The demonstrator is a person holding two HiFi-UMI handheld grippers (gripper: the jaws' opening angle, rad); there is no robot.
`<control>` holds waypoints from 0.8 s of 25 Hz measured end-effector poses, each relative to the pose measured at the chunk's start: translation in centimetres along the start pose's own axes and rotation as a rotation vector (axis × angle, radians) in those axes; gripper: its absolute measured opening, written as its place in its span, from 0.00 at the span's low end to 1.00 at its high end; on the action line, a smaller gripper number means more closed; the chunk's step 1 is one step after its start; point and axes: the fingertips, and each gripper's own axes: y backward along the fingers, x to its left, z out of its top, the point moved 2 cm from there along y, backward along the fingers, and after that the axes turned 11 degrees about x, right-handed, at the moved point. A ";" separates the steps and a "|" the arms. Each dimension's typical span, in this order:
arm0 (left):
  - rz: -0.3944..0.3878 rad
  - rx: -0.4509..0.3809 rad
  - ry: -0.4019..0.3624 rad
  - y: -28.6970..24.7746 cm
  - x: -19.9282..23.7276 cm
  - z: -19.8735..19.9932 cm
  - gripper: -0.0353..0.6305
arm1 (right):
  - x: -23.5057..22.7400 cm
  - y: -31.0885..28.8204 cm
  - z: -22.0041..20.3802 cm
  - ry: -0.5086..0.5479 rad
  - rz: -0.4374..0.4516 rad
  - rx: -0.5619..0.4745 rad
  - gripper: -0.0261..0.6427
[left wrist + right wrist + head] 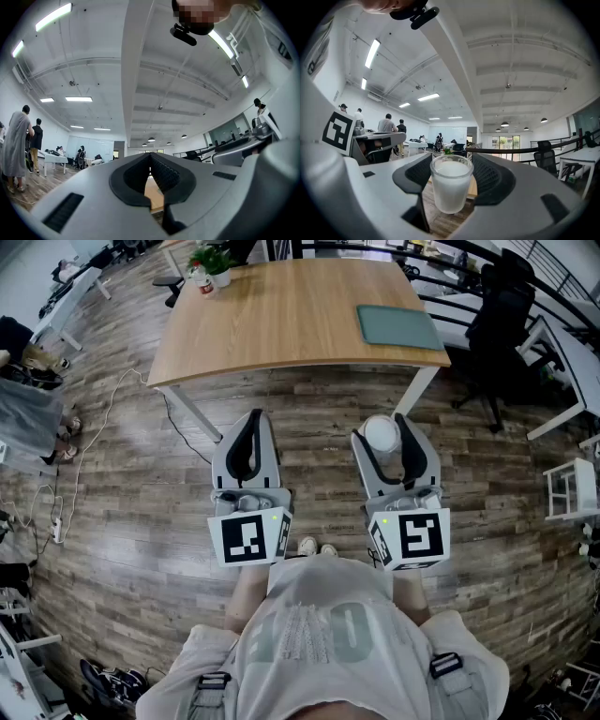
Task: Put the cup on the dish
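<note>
My right gripper is shut on a frosted white cup, which it holds upright in the air over the wooden floor. In the right gripper view the cup sits between the two black ribbed pads. A flat green rectangular dish lies near the right end of the wooden table, ahead of both grippers. My left gripper hangs beside the right one with its jaw tips touching and nothing between them; the left gripper view shows its pads meeting at the top.
A potted plant and a small red can stand at the table's far left corner. A black office chair and white desks stand to the right. People and floor cables are at the left.
</note>
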 end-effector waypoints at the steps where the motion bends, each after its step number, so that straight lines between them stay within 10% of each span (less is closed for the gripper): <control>1: -0.001 -0.002 -0.002 -0.1 0.1 0.0 0.06 | 0.1 -0.1 0.0 -0.002 -0.001 -0.003 0.45; 20: 0.006 -0.027 -0.006 -0.4 6.4 -1.3 0.06 | 3.0 -3.1 -0.3 0.005 -0.020 -0.010 0.45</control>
